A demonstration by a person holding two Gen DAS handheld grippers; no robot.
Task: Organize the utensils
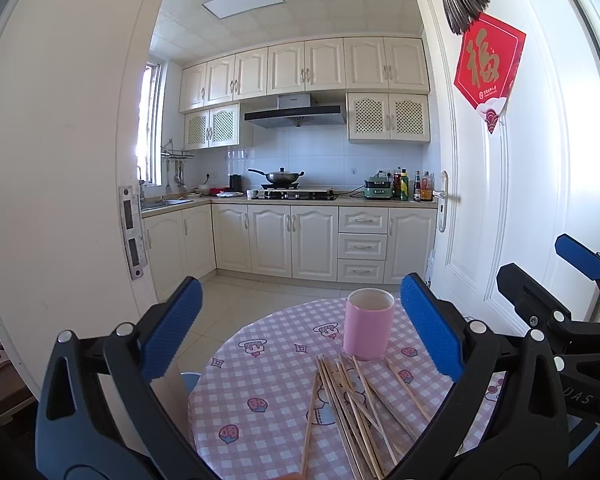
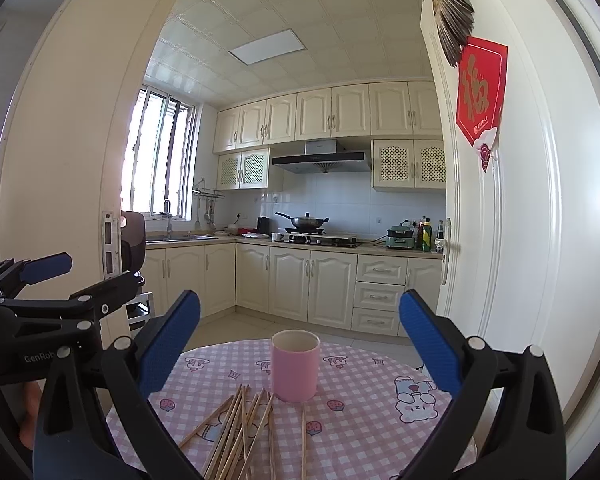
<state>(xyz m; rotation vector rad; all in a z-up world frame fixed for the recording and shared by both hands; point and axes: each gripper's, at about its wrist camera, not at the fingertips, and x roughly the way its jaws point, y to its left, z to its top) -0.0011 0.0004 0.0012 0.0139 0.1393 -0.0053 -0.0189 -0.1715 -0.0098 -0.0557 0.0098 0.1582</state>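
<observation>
A pink cup [image 1: 368,328] stands upright and looks empty on a round table with a pink checked cloth [image 1: 260,380]. Several wooden chopsticks [image 1: 352,408] lie in a loose pile in front of it. My left gripper [image 1: 300,328] is open and empty, above the near side of the table. In the right wrist view the cup [image 2: 295,364] stands behind the chopsticks [image 2: 240,428]. My right gripper [image 2: 300,344] is open and empty, also above the near side. Each gripper shows at the edge of the other's view: the right one [image 1: 556,280] and the left one [image 2: 40,280].
The table [image 2: 360,420] stands in a doorway to a kitchen. A white door [image 1: 500,200] with a red decoration is close on the right, the door frame [image 1: 60,200] on the left. Cabinets and a stove line the far wall.
</observation>
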